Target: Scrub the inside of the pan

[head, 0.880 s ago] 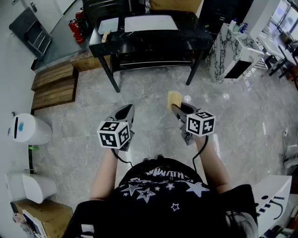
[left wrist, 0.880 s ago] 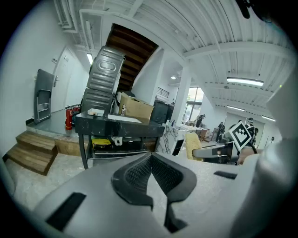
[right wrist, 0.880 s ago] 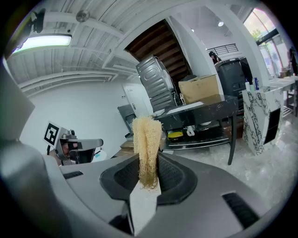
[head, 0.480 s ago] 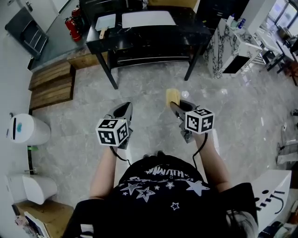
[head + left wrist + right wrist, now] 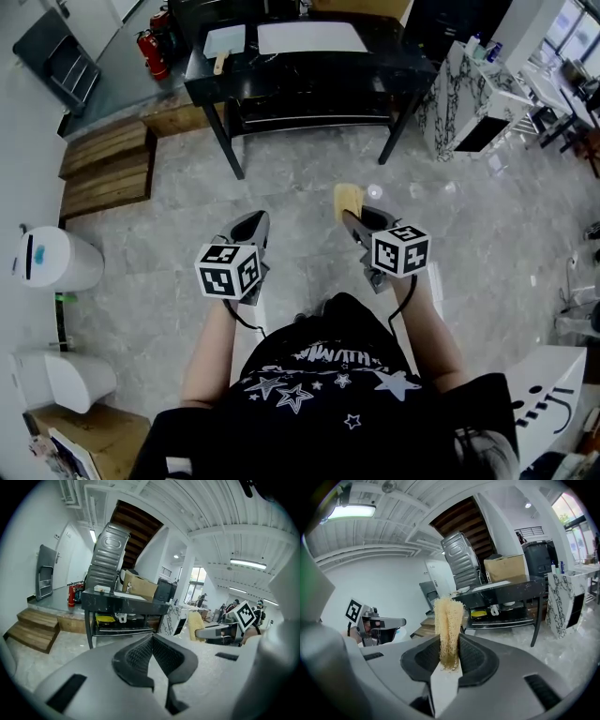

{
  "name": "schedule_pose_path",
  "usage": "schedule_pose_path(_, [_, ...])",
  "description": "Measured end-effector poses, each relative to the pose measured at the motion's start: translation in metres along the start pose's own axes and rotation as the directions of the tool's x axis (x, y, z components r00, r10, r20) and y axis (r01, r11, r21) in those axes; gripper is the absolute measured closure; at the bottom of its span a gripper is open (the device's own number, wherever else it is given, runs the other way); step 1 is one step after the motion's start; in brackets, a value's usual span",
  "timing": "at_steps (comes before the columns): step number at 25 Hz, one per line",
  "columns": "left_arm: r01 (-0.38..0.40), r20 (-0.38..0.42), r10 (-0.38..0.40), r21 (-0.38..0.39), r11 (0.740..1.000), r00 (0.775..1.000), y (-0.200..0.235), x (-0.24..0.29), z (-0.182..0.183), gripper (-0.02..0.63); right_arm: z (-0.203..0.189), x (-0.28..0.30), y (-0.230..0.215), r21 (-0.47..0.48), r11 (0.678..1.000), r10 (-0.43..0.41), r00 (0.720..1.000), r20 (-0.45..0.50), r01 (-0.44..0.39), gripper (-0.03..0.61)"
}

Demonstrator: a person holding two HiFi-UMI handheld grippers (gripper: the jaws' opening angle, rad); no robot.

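Stands on a grey stone floor (image 5: pixel 281 178), some way back from a black worktop (image 5: pixel 309 67). Holds out a left gripper (image 5: pixel 253 223) and a right gripper (image 5: pixel 352 217) over the floor, side by side and well apart, both tipped a bit down. Has the left fingers (image 5: pixel 136 656) clenched tight together, with nothing in them. Grips a yellow, scratchy sponge (image 5: pixel 448 620) in the right fingers (image 5: pixel 476 656), squeezed at its bottom end, with most of it sticking up past the tips. Cannot tell where the pan is.

On the worktop: a big white sheet (image 5: pixel 312 37) near the middle, and a pale blue board (image 5: pixel 225 42) with a wooden handle near the left edge. On the shelf under it: something yellow (image 5: pixel 105 618) and something white (image 5: pixel 121 617) just beside it. By the worktop's left end: red fire extinguishers (image 5: pixel 155 44) at the back and wooden steps (image 5: pixel 108 169) nearer. Off the worktop's right end: a white cabinet (image 5: pixel 459 94) with a stone look. Far left, by the wall: a round white bin (image 5: pixel 56 261).
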State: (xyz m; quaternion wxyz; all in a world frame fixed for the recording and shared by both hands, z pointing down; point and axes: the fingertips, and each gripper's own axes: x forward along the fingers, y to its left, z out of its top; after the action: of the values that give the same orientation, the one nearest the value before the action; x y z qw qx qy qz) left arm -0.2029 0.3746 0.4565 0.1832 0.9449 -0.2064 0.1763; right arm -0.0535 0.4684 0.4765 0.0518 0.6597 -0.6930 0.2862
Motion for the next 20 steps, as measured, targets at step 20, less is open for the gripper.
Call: schedule_pose_path(20, [-0.188,0.129,0.182,0.043,0.981,0.975,0.128,0.122,0.115,0.606,0.119,0.207,-0.063,-0.131,0.971,0.194,0.979,-0.065,-0.201,0.491])
